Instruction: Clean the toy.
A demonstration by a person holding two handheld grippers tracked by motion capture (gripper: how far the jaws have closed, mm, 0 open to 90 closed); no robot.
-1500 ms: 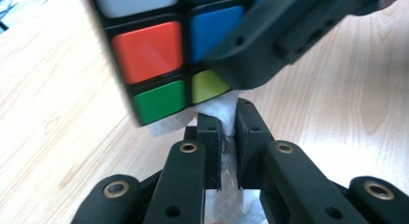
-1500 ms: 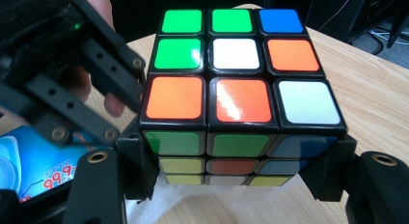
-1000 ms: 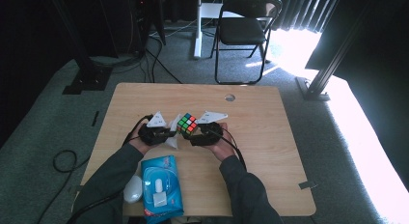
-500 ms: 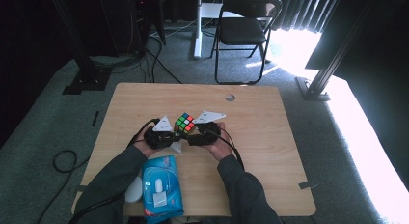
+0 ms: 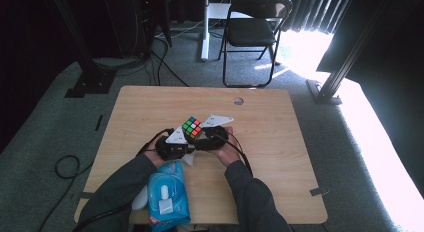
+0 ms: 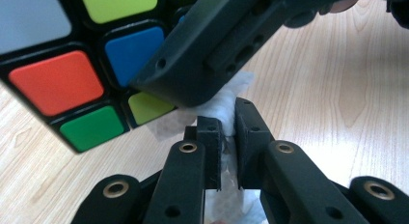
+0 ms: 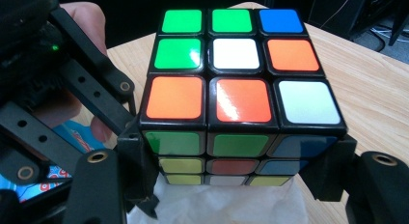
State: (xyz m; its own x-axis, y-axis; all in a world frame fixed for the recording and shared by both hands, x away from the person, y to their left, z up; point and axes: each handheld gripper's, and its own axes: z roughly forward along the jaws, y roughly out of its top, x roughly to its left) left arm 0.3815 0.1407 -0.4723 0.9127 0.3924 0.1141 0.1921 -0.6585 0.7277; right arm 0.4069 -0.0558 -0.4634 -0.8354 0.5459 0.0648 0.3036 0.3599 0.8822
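1. Since half a second ago the left gripper (image 5: 176, 144) has slid in toward the Rubik's cube (image 5: 192, 127) and now sits right against the right gripper (image 5: 207, 138); a second ago the two stood on either side of the cube, a little farther up the table (image 5: 280, 157).
2. The right gripper's jaws are clamped on the cube's lower layers from both sides. In the right gripper view the cube (image 7: 241, 93) is carried upright, orange and white stickers up, which seems meant to expose its underside.
3. The left gripper's jaws are pressed together on a white wipe (image 6: 226, 96), pinched just below the cube's bottom corner; the right gripper view shows the wipe (image 7: 217, 204) spread under the cube. This looks like wiping the cube clean while it is held.
4. The cube is at mid-table, slightly toward the person.
5. Room: bare wood lies ahead and to the right. The blue wet-wipe pack (image 5: 167, 194) lies near the close edge beside the left forearm, so drawing back on that side is tight.
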